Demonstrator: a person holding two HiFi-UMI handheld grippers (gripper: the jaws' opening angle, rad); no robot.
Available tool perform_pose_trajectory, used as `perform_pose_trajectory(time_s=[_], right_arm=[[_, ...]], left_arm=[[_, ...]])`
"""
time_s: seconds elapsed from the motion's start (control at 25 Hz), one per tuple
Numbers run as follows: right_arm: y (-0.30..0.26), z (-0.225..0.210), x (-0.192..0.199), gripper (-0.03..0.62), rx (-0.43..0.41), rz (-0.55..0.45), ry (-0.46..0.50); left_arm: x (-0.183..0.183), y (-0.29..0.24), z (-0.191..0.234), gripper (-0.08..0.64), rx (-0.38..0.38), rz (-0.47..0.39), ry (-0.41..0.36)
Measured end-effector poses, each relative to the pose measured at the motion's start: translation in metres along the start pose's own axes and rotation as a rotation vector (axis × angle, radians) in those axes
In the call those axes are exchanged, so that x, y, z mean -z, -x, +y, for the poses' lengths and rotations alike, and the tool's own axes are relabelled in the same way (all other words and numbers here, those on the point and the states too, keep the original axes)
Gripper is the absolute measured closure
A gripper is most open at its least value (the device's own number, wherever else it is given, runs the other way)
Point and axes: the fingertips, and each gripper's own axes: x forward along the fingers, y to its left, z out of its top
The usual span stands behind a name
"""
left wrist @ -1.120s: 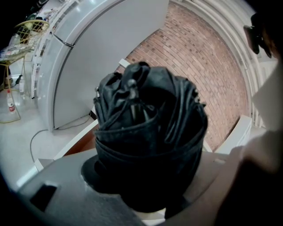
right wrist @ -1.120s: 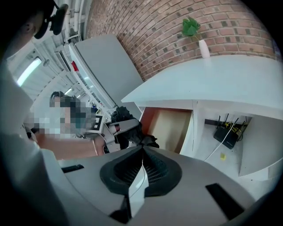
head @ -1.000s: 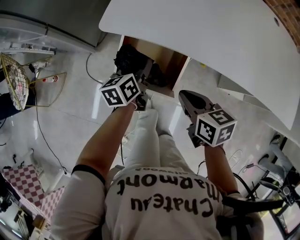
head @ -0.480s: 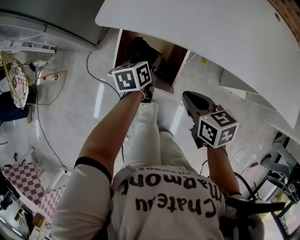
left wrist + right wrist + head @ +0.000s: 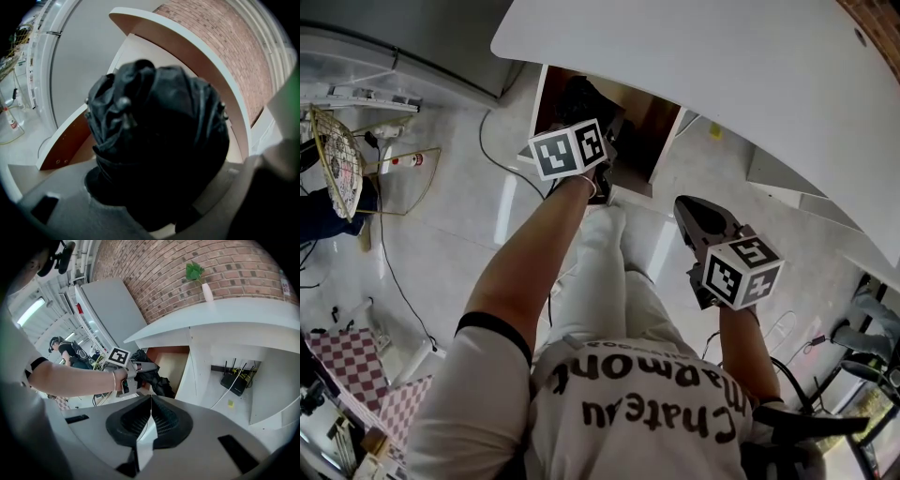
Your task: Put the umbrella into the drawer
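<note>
The umbrella [image 5: 154,136] is showing black all over, against the drawer [image 5: 652,127], brown inside and white at its front. The left gripper [image 5: 159,183] and right gripper [image 5: 150,401] are carrying black-and-white square markers on grey bodies. The brick wall [image 5: 225,263] is showing red-brown, the desk top [image 5: 694,56] white, the cloth [image 5: 352,370] at the pale grey floor's [image 5: 441,206] lower left corner red-and-white checks

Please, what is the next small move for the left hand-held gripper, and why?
Probably lower the left hand-held gripper toward the open drawer before releasing. Its jaws clamp the folded black umbrella, which hangs above the drawer's wooden inside and does not appear to rest there yet.
</note>
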Motion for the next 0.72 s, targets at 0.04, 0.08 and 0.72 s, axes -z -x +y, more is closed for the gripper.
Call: perform_pose_trajectory(time_s=[0.04, 0.08, 0.72], right_arm=[[0.000, -0.001, 0.002, 0.578, 0.001, 0.001, 0.000], [-0.001, -0.002, 0.004, 0.578, 0.002, 0.001, 0.000], [-0.001, -0.028, 0.025, 0.578, 0.043, 0.008, -0.005]], left_arm=[[-0.001, -0.001, 0.001, 0.273, -0.006, -0.003, 0.003], [-0.002, -0.002, 0.002, 0.270, -0.014, -0.008, 0.007], [-0.013, -0.022, 0.033, 0.267, -0.139, -0.155, 0.159]])
